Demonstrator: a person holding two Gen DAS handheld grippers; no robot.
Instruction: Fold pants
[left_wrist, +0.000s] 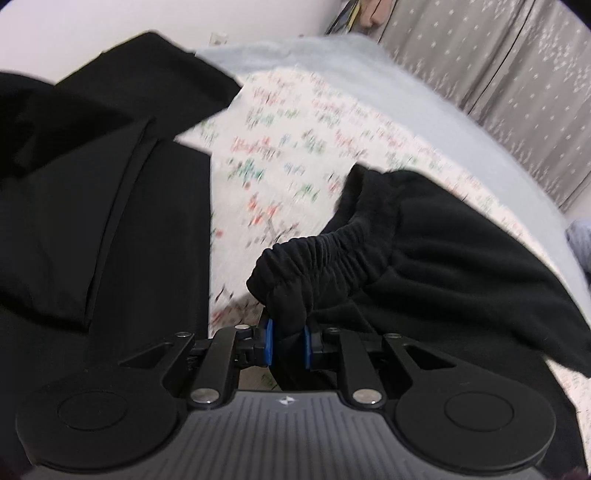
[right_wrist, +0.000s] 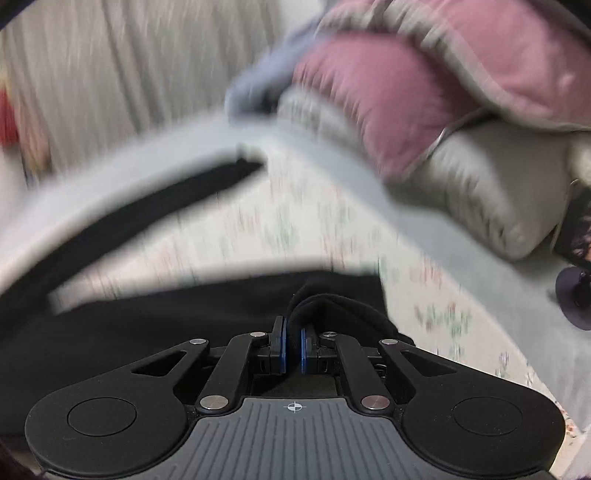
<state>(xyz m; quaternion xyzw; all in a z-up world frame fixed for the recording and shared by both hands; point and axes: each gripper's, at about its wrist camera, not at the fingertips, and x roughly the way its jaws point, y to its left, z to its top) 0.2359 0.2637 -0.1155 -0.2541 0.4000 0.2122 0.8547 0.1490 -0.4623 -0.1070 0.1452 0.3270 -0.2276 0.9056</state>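
A bed (left_wrist: 388, 88) with a patterned sheet (left_wrist: 295, 147) is lying mostly bare between dark folded clothes (left_wrist: 92, 203) at the left and pink-and-grey bedding (right_wrist: 424, 92) far right, its far edge running along a curtain (left_wrist: 498, 62). The black pants (left_wrist: 424, 251) are draping across the near sheet. The left gripper (left_wrist: 288, 345) is pinching their gathered waistband (left_wrist: 317, 254) in narrow jaws, the right gripper (right_wrist: 292, 347) is clamping a thin fold of them (right_wrist: 325, 306); no writing is reading clearly.

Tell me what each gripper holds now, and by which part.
The left gripper holds the black pants by the gathered elastic waistband. The right gripper is shut on a fold of black cloth; which part, I cannot tell.
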